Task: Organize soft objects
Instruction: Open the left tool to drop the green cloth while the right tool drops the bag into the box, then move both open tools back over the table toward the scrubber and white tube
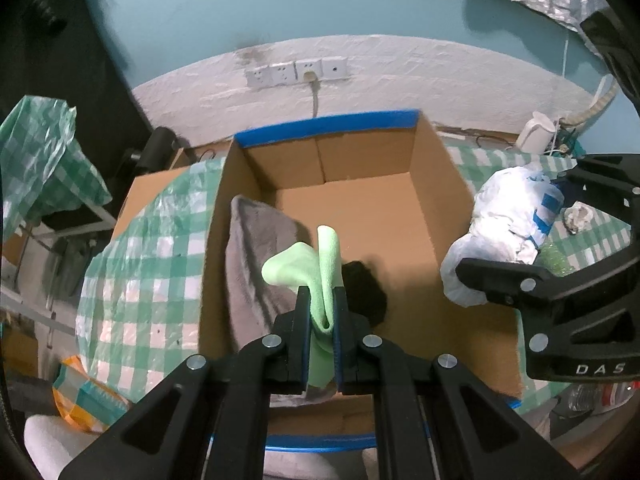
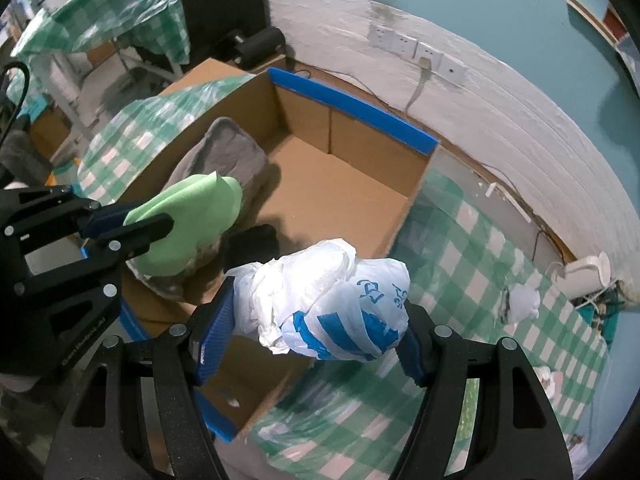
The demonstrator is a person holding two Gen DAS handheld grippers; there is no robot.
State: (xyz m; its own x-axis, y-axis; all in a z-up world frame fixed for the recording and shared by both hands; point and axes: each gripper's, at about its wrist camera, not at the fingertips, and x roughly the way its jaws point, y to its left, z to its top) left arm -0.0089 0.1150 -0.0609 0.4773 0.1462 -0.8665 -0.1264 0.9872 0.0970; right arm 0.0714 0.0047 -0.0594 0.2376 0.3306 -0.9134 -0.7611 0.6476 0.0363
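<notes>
My left gripper [image 1: 322, 300] is shut on a light green cloth [image 1: 308, 268] and holds it over the near left part of an open cardboard box [image 1: 436, 184] with blue-taped rims. A grey towel [image 1: 256, 248] and a small black item [image 1: 366, 292] lie inside the box. The green cloth [image 2: 192, 216] and left gripper [image 2: 132, 224] also show in the right wrist view. My right gripper [image 2: 316, 312] is shut on a crumpled white and blue plastic bag [image 2: 332, 300], held above the box's right side [image 2: 404, 216]. The bag also shows in the left wrist view [image 1: 504, 228].
The box stands on a green and white checked tablecloth [image 2: 460, 240]. A white kettle [image 2: 584, 272] and a small white wad [image 2: 524, 300] sit at the far right. A wall with sockets [image 1: 296, 72] is behind. Another covered table [image 1: 36, 152] stands to the left.
</notes>
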